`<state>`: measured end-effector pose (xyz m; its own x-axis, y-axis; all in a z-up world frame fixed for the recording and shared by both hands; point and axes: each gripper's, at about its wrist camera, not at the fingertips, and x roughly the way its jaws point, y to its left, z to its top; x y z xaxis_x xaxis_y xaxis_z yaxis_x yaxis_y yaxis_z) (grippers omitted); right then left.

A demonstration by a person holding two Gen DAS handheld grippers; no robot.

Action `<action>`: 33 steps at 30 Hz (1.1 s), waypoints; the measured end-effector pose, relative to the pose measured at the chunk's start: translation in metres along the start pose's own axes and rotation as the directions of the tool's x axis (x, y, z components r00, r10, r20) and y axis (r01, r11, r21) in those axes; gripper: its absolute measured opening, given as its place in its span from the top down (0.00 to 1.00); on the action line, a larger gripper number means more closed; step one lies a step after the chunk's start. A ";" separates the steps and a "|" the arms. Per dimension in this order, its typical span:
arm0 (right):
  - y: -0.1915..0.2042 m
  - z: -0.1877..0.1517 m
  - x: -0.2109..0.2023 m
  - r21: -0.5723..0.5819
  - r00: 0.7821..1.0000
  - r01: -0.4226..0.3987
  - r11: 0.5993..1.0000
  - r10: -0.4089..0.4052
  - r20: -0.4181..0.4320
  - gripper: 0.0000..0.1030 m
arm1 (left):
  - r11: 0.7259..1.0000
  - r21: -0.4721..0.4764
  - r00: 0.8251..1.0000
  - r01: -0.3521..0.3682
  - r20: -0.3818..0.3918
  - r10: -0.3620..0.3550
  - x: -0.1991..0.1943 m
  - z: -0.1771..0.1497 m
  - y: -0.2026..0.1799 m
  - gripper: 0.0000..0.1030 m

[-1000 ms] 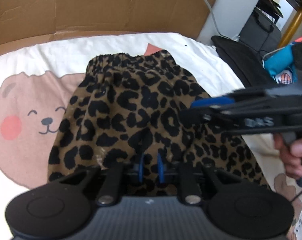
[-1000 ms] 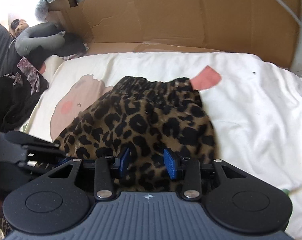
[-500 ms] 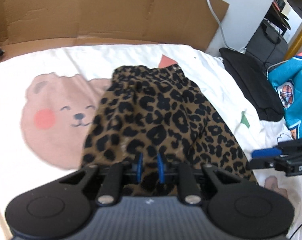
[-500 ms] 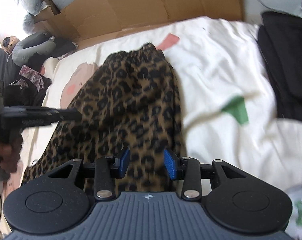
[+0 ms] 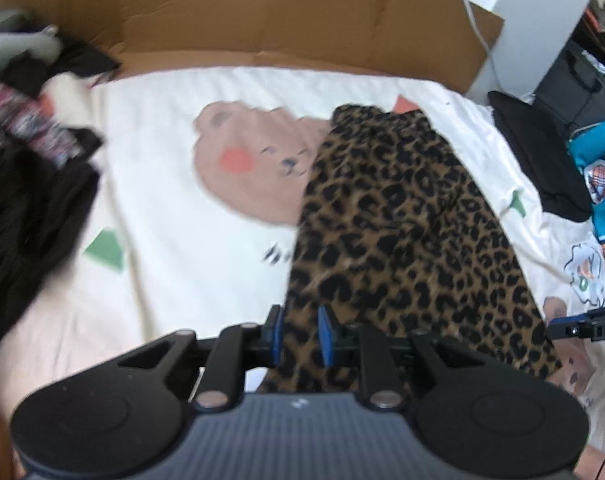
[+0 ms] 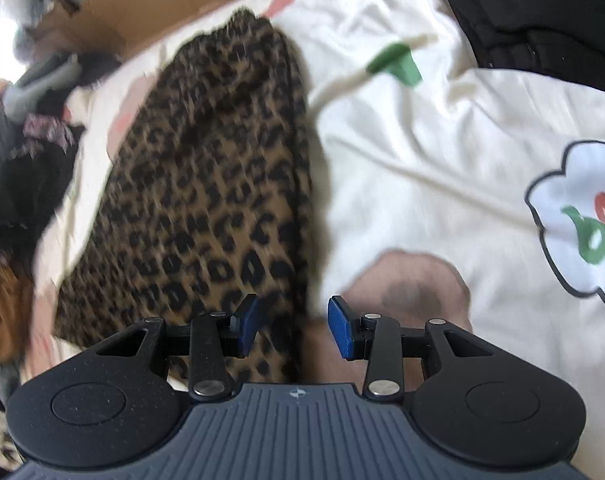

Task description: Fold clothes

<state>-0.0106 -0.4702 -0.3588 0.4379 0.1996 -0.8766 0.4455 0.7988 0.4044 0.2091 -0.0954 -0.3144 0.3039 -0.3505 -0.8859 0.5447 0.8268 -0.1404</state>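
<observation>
The leopard-print garment [image 5: 402, 216] is laid lengthwise on the printed bedsheet [image 5: 174, 208], its near hem pinched by the left gripper [image 5: 299, 334] while the right gripper [image 6: 292, 326] is held apart at its edge; thin, limp, light cloth, best taken at hem corners.

We read this as a home bedroom: a white bedsheet [image 5: 174, 216] printed with a cartoon bear [image 5: 254, 164], loose clothing piles [image 5: 26, 184] at its edge, flattened cardboard [image 5: 262, 16] against the wall, a black bag [image 5: 582, 88] beside it.
</observation>
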 end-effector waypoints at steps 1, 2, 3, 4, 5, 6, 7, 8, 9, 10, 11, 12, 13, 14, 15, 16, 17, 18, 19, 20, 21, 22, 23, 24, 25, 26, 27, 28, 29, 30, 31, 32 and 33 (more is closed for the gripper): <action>-0.003 -0.002 0.000 0.016 1.000 0.000 1.000 0.000 -0.001 0.56 | 1.000 -0.015 1.000 -0.012 -0.007 0.012 -0.003 -0.005 0.004 0.80; -0.005 -0.002 -0.002 0.030 1.000 -0.002 1.000 0.002 0.005 0.57 | 0.999 -0.033 1.000 -0.020 -0.014 0.019 -0.006 -0.009 0.008 0.80; -0.006 -0.002 -0.004 0.044 1.000 -0.005 0.999 0.004 0.013 0.56 | 0.998 -0.052 0.999 -0.028 -0.021 0.027 -0.007 -0.013 0.012 0.80; -0.008 -0.002 -0.006 0.057 1.000 -0.007 0.998 0.006 0.021 0.56 | 0.997 -0.070 0.999 -0.037 -0.028 0.035 -0.009 -0.018 0.016 0.80; -0.009 -0.001 -0.008 0.068 1.000 -0.012 0.998 0.010 0.029 0.56 | 0.995 -0.088 0.998 -0.046 -0.035 0.043 -0.010 -0.023 0.021 0.80; -0.010 -0.001 -0.010 0.077 0.999 -0.019 0.997 0.016 0.036 0.56 | 0.993 -0.106 0.998 -0.055 -0.042 0.051 -0.012 -0.028 0.025 0.79; -0.012 0.000 -0.012 0.085 0.999 -0.027 0.996 0.023 0.043 0.56 | 0.991 -0.119 0.997 -0.062 -0.046 0.057 -0.013 -0.032 0.029 0.80; -0.012 0.001 -0.013 0.090 0.998 -0.034 0.995 0.030 0.047 0.56 | 0.989 -0.131 0.997 -0.069 -0.050 0.063 -0.015 -0.036 0.034 0.80; -0.013 0.002 -0.014 0.094 0.998 -0.041 0.995 0.036 0.050 0.56 | 0.987 -0.144 0.996 -0.076 -0.054 0.069 -0.016 -0.040 0.038 0.79; -0.013 0.003 -0.013 0.099 0.998 -0.044 0.994 0.039 0.050 0.56 | 0.984 -0.156 0.996 -0.083 -0.058 0.074 -0.017 -0.044 0.042 0.79; -0.013 0.004 -0.011 0.103 0.998 -0.048 0.993 0.043 0.048 0.56 | 0.982 -0.169 0.995 -0.090 -0.062 0.080 -0.019 -0.048 0.046 0.79; -0.012 0.004 -0.009 0.105 0.998 -0.054 0.993 0.049 0.044 0.56 | 0.979 -0.182 0.994 -0.097 -0.067 0.086 -0.020 -0.053 0.050 0.79; -0.011 0.004 -0.008 0.104 0.998 -0.060 0.993 0.056 0.040 0.56 | 0.976 -0.194 0.993 -0.104 -0.071 0.091 -0.021 -0.057 0.055 0.79; -0.010 0.004 -0.005 0.103 0.998 -0.064 0.993 0.061 0.035 0.56 | 0.972 -0.206 0.992 -0.111 -0.076 0.097 -0.023 -0.061 0.059 0.79; -0.009 0.004 -0.003 0.103 0.998 -0.067 0.992 0.064 0.029 0.56 | 0.969 -0.219 0.992 -0.118 -0.080 0.102 -0.024 -0.065 0.063 0.79; -0.008 0.003 0.000 0.104 0.998 -0.068 0.992 0.066 0.022 0.56 | 0.965 -0.231 0.991 -0.125 -0.085 0.108 -0.026 -0.069 0.067 0.79; -0.008 0.002 0.002 0.106 0.998 -0.070 0.992 0.068 0.017 0.56 | 0.961 -0.243 0.990 -0.132 -0.090 0.113 -0.027 -0.073 0.071 0.79; -0.007 0.001 0.005 0.108 0.997 -0.072 0.992 0.071 0.011 0.56 | 0.957 -0.255 0.988 -0.139 -0.094 0.118 -0.028 -0.078 0.076 0.79; -0.007 -0.001 0.008 0.110 0.997 -0.074 0.991 0.074 0.006 0.56 | 0.953 -0.266 0.987 -0.145 -0.099 0.123 -0.030 -0.082 0.080 0.79; -0.007 -0.003 0.010 0.112 0.997 -0.077 0.991 0.077 0.000 0.56 | 0.953 -0.267 0.987 -0.144 -0.103 0.121 -0.030 -0.084 0.081 0.79; -0.007 -0.004 0.012 0.116 0.996 -0.083 0.990 0.084 -0.006 0.56 | 0.953 -0.268 0.987 -0.144 -0.108 0.118 -0.031 -0.086 0.082 0.79; -0.007 -0.006 0.013 0.119 0.996 -0.090 0.989 0.092 -0.008 0.56 | 0.953 -0.269 0.987 -0.143 -0.110 0.117 -0.030 -0.088 0.083 0.79; -0.007 -0.007 0.014 0.120 0.995 -0.097 0.988 0.098 -0.002 0.57 | 0.952 -0.273 0.988 -0.139 -0.109 0.113 -0.030 -0.090 0.084 0.79; -0.007 -0.008 0.013 0.117 0.995 -0.103 0.988 0.103 0.007 0.69 | 0.951 -0.276 0.988 -0.136 -0.108 0.110 -0.031 -0.092 0.085 0.79; -0.007 -0.008 0.013 0.113 0.994 -0.107 0.988 0.106 0.012 0.79 | 0.950 -0.282 0.989 -0.132 -0.107 0.105 -0.031 -0.093 0.086 0.79; -0.008 -0.008 0.011 0.111 0.993 -0.115 0.987 0.113 0.016 0.91 | 0.949 -0.289 0.989 -0.128 -0.106 0.101 -0.032 -0.095 0.086 0.79; -0.009 -0.007 0.009 0.111 0.992 -0.128 0.986 0.126 0.024 0.91 | 0.948 -0.293 0.989 -0.127 -0.107 0.100 -0.032 -0.097 0.087 0.79; -0.011 -0.006 0.006 0.116 0.990 -0.141 0.983 0.138 0.034 0.91 | 0.947 -0.296 0.989 -0.125 -0.109 0.097 -0.032 -0.098 0.088 0.79; -0.013 -0.006 0.004 0.123 0.988 -0.151 0.981 0.146 0.044 0.91 | 0.947 -0.298 0.990 -0.121 -0.108 0.092 -0.033 -0.100 0.087 0.79; -0.015 -0.006 0.003 0.130 0.987 -0.158 0.979 0.152 0.050 0.90 | 0.948 -0.297 0.991 -0.114 -0.104 0.086 -0.033 -0.100 0.087 0.78; -0.017 -0.006 0.002 0.137 0.987 -0.158 0.978 0.153 0.049 0.90 | 0.949 -0.296 0.992 -0.106 -0.100 0.080 -0.034 -0.101 0.087 0.77; -0.019 -0.006 0.003 0.144 0.988 -0.155 0.977 0.149 0.046 0.89 | 0.950 -0.297 0.993 -0.099 -0.095 0.074 -0.035 -0.101 0.087 0.76; -0.020 -0.006 0.003 0.149 0.988 -0.153 0.977 0.149 0.038 0.89 | 0.950 -0.300 0.994 -0.091 -0.091 0.067 -0.035 -0.102 0.087 0.76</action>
<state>-0.0230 -0.4820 -0.3716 0.5284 0.2949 -0.7962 0.4846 0.6652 0.5680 0.1666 0.0338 -0.3403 0.2676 -0.2529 -0.9297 0.2550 0.9491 -0.1848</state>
